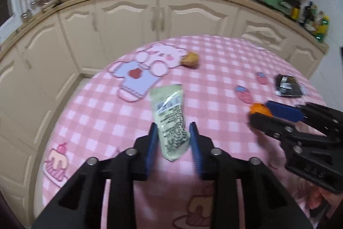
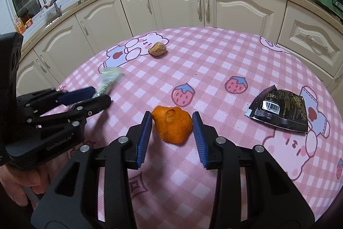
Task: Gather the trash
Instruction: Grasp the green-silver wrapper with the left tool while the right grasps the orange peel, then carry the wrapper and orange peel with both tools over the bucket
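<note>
Both grippers work over the near part of the table (image 2: 214,53), pointing steeply downward. The left gripper (image 1: 172,141) has its blue pads clamped on the lower end of a pale green wrapper (image 1: 169,115), which stands up off the cloth, apparently lifted for carrying away. The right gripper (image 2: 171,134) brackets an orange peel (image 2: 172,126); its pads touch or nearly touch the peel's sides, and a firm grip cannot be confirmed. Toward the right edge lies a black wrapper (image 2: 280,111), flat and untouched. Near the far edge rests a brown shell-like scrap (image 2: 157,48). Open cloth between these items leaves ample room for each approach.
</note>
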Tool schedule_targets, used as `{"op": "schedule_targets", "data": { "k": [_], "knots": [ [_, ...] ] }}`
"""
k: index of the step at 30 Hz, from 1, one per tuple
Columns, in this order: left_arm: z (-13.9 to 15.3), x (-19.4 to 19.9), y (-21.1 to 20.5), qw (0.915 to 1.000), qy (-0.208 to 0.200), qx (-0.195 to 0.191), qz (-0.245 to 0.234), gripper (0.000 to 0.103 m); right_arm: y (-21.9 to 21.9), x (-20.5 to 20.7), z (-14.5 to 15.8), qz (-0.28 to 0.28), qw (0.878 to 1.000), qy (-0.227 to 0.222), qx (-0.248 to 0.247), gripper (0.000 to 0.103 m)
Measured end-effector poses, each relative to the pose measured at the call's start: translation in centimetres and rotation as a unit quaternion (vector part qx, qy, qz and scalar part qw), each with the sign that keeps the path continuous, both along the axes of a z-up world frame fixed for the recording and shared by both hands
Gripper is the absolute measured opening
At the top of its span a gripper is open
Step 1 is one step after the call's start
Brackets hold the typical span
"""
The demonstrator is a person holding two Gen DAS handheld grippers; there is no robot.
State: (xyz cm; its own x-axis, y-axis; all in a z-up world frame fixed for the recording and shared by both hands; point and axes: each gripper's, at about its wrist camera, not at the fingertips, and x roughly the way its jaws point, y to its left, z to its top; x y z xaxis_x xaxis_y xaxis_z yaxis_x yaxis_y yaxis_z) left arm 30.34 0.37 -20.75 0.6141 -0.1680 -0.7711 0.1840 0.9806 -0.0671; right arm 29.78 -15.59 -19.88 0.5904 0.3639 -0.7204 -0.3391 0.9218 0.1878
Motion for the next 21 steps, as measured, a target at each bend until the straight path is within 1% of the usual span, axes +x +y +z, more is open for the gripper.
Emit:
{"op": "schedule_targets", "data": {
  "k": [1, 3, 8, 11, 14, 17, 19, 21],
  "knots": [
    [0.2, -0.2, 0.0, 1.0000, -0.001, -0.006, -0.003, 0.015, -0.1, -0.1, 0.0, 0.001, 1.000, 0.001, 0.002, 0.038],
    [0.3, -0.9, 0.0, 0.9997, 0.001, -0.021, -0.009, 0.015, -0.3, -0.4, 0.0, 0.004, 1.000, 0.001, 0.007, 0.038],
    [0.9, -2.9, -0.3, 0.9991, -0.005, -0.038, -0.018, 0.014, -1.4, -1.5, 0.7, -0.001, 1.000, -0.004, 0.023, 0.038],
    [1.8, -4.3, -0.6, 0.9985, -0.019, -0.047, -0.021, 0.014, -2.6, -3.2, 1.4, -0.006, 0.999, -0.011, 0.039, 0.038],
    [3.0, -6.1, -1.4, 0.9976, -0.036, -0.053, -0.026, 0.014, -4.2, -5.2, 2.4, -0.015, 0.999, -0.026, 0.043, 0.038],
    [4.4, -8.2, -2.6, 0.9954, -0.056, -0.066, -0.040, 0.014, -6.2, -7.5, 3.9, -0.029, 0.997, -0.044, 0.052, 0.038],
    [5.1, -9.3, -3.4, 0.9936, -0.061, -0.079, -0.053, 0.014, -7.9, -9.2, 5.0, -0.039, 0.996, -0.057, 0.060, 0.038],
    [6.0, -10.6, -4.7, 0.9926, -0.074, -0.075, -0.061, 0.014, -9.7, -10.9, 6.0, -0.051, 0.994, -0.070, 0.066, 0.038]
  ]
}}
